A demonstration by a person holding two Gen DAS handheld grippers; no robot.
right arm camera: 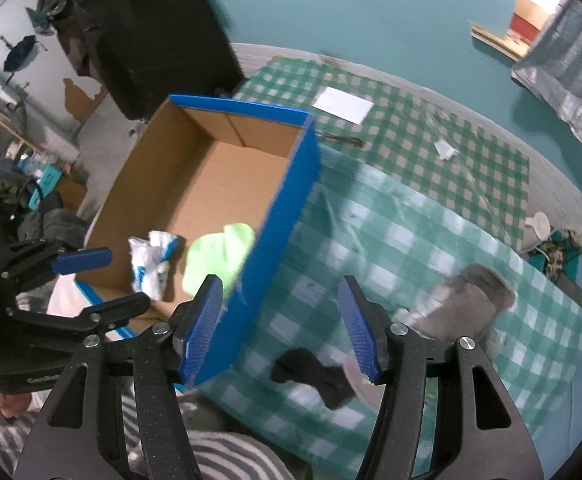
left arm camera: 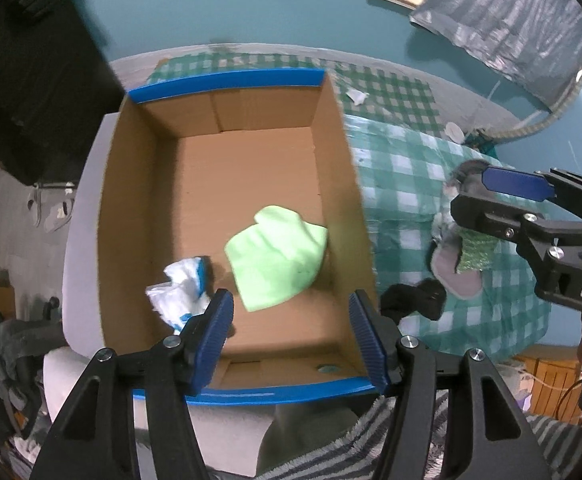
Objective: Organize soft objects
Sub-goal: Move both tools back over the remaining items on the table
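An open cardboard box (left arm camera: 139, 184) with blue edges (right arm camera: 291, 200) stands on the left of the checked tablecloth. Inside lie a light green cloth (left arm camera: 279, 256) (right arm camera: 219, 256) and a crumpled white and blue cloth (left arm camera: 179, 292) (right arm camera: 151, 260). My left gripper (left arm camera: 291, 340) is open and empty above the box's near edge. My right gripper (right arm camera: 281, 328) is open and empty above the box's right wall and the tablecloth. A black sock (right arm camera: 315, 372) (left arm camera: 415, 300) and a grey slipper (right arm camera: 463, 304) (left arm camera: 455, 272) lie on the cloth to the right. A green sparkly piece (left arm camera: 475, 252) lies by the slipper.
A white paper (right arm camera: 343, 106) and small white scraps (right arm camera: 445, 150) lie on the far tablecloth (right arm camera: 411, 220). A dark cabinet (right arm camera: 163, 32) stands behind the box. A grey curtain (left arm camera: 511, 20) hangs at the right. A striped fabric (right arm camera: 219, 456) is at the near edge.
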